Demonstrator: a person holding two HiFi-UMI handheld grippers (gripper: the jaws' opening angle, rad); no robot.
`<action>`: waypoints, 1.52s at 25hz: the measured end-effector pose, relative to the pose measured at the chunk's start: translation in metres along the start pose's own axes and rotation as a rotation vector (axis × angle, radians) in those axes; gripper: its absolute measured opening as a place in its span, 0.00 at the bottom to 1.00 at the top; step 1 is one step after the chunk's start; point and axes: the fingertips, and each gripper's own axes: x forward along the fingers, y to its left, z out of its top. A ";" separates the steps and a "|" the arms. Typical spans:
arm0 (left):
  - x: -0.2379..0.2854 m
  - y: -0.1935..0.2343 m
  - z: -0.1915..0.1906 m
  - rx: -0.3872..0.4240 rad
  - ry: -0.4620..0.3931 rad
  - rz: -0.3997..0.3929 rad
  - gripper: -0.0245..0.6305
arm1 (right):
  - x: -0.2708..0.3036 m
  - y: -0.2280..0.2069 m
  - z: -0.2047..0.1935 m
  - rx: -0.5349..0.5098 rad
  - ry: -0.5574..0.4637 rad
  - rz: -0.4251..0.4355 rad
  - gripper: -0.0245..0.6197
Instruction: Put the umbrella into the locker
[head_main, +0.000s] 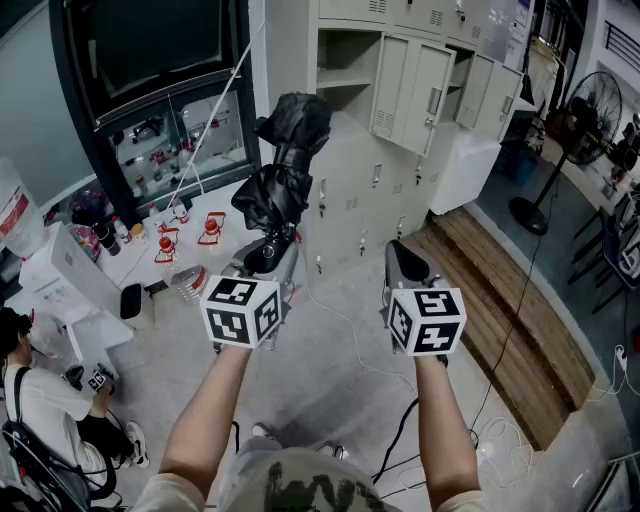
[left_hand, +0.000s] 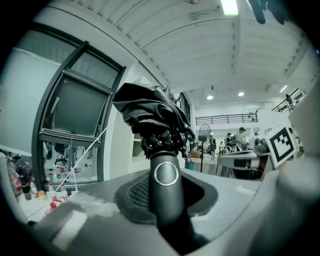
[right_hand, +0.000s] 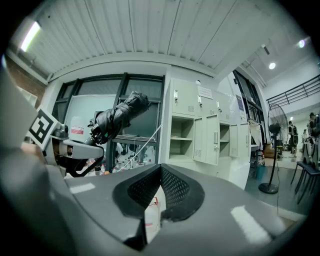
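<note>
Your left claw (left_hand: 166, 200) is clamped on the round handle (left_hand: 166, 175) of the umbrella (left_hand: 150, 112). Its pads press the handle from both sides, and the ringed button faces the claw's camera. The grip sits low on the handle, so the whole folded black canopy hangs out ahead of the claw. Expect it to feel nose-heavy, and brace your wrist. Your right claw (right_hand: 159, 195) is closed with nothing in it, level beside the left.

The umbrella is in the air in front of you, pointing toward the bank of grey lockers. In the head view its far end overlaps the open locker (head_main: 350, 55), but by my reading it is well short of it. That compartment has a shelf (head_main: 345, 80) across it, and a door (head_main: 425, 95) stands ajar just to its right.

To do this step well, walk closer, line the umbrella's length up with the opening, and lead with the canopy end. The fabric looks loosely bundled, not strapped, so its folds may snag on the frame or the shelf edge. Enter through the middle of one gap, clear of both. Let go only once the umbrella rests on the shelf or the locker's bottom. Your free right claw could steady the neighbouring door if it swings in.
</note>
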 end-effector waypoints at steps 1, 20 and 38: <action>0.001 -0.001 -0.002 -0.001 0.003 0.000 0.20 | -0.001 -0.002 -0.001 0.002 0.000 -0.001 0.03; 0.112 0.007 -0.006 -0.030 0.011 -0.051 0.20 | 0.066 -0.070 -0.005 -0.017 0.010 -0.030 0.04; 0.306 0.096 0.019 -0.049 0.046 -0.118 0.20 | 0.255 -0.146 0.016 -0.018 0.049 -0.077 0.04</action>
